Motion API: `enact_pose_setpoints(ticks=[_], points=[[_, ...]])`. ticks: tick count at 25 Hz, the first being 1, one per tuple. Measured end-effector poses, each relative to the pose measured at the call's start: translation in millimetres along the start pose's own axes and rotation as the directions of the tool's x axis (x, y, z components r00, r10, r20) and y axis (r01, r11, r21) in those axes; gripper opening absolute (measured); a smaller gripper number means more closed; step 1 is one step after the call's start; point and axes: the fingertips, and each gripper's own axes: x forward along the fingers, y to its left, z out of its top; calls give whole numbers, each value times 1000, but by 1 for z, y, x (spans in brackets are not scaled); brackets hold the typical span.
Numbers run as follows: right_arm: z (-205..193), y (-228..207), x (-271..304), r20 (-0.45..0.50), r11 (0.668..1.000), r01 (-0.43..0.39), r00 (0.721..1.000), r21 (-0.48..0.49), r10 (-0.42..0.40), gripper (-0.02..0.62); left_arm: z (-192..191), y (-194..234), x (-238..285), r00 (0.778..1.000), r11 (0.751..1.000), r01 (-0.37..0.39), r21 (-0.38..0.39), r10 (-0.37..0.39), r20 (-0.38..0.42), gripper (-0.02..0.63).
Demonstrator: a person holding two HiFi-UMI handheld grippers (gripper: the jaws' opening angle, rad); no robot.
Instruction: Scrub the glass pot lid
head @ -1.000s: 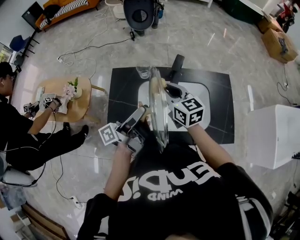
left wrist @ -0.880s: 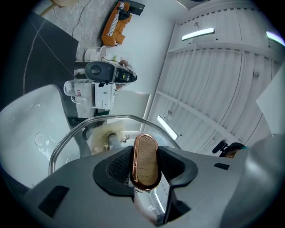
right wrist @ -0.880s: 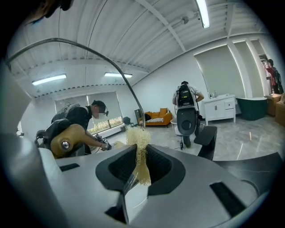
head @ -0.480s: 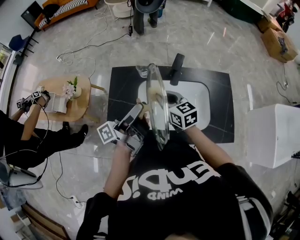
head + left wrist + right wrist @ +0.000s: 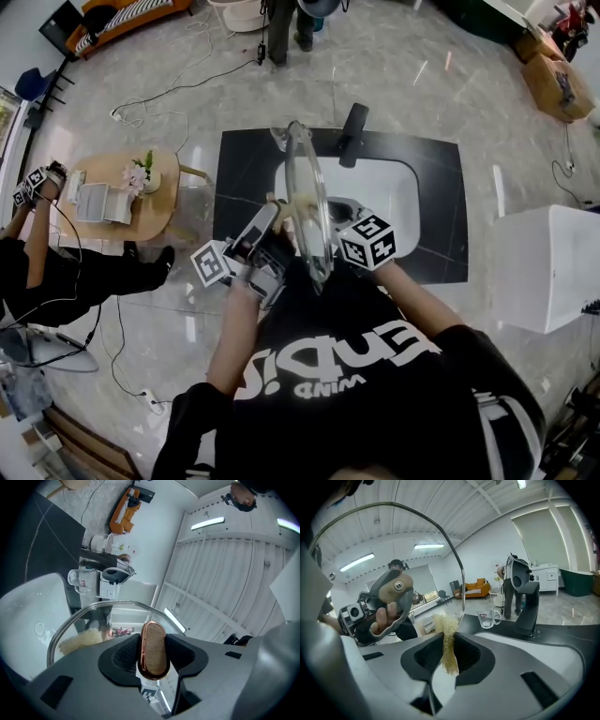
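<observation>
Now my left gripper (image 5: 153, 644) clamps the copper-rimmed wooden knob (image 5: 153, 657) of the round glass lid (image 5: 307, 211). My right gripper (image 5: 449, 651) pinches a pale fibrous scrubber (image 5: 446, 625).

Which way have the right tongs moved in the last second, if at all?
Yes. In the head view the right tongs slid away from the faucet, toward the person.

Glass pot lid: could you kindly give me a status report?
Left gripper shut on knob of lid. Right gripper shut on scrubber, at lid's underside. Lid on edge above sink. Nothing in the way.
</observation>
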Motion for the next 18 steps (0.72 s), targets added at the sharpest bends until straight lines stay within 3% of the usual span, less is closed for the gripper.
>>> enact_pose_setpoints(ticks=[9,18], points=[[-23,28,-27,-62,994,-109,992,27,110,58,2,2,-3,1000,1000,9,-2,-9,29,178],[-21,62,-57,-111,968,-250,961,35,252,58,5,2,-5,999,1000,7,-11,-7,39,178]])
